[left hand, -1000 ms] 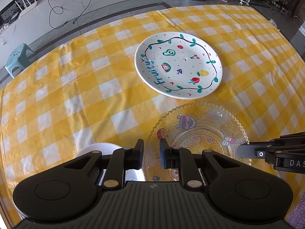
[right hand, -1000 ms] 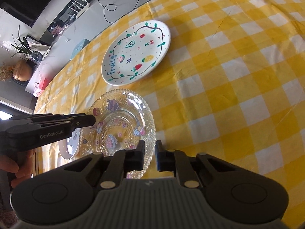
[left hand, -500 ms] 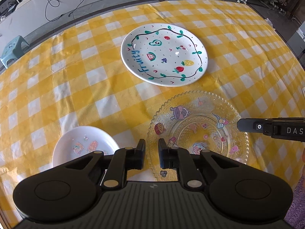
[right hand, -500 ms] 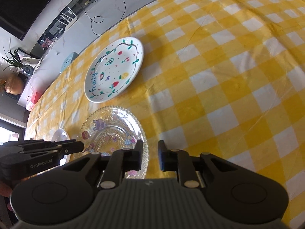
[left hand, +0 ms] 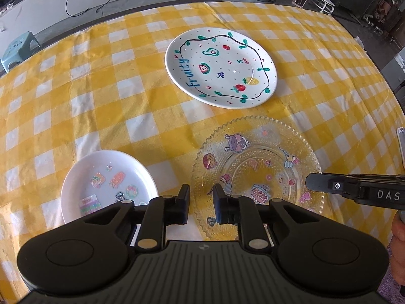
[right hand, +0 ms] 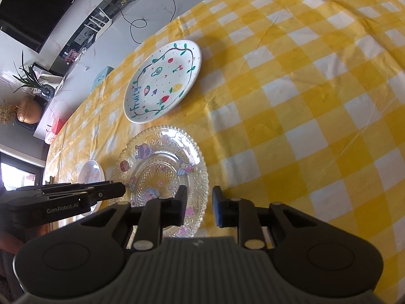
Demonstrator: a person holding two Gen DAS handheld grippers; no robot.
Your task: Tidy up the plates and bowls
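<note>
Both the left gripper [left hand: 201,204] and right gripper [right hand: 198,204] hang with jaws slightly apart, empty. The glass plate [left hand: 255,174] at six o'clock of the fruit plate [left hand: 220,68] could slip from narrow jaws and chip.

A home dining area – a table under a yellow checked cloth [left hand: 106,81], a small blue stool [left hand: 19,50] far left on the pale tiled floor, a potted plant [right hand: 31,81] and a dark television screen [right hand: 38,10] beyond
</note>
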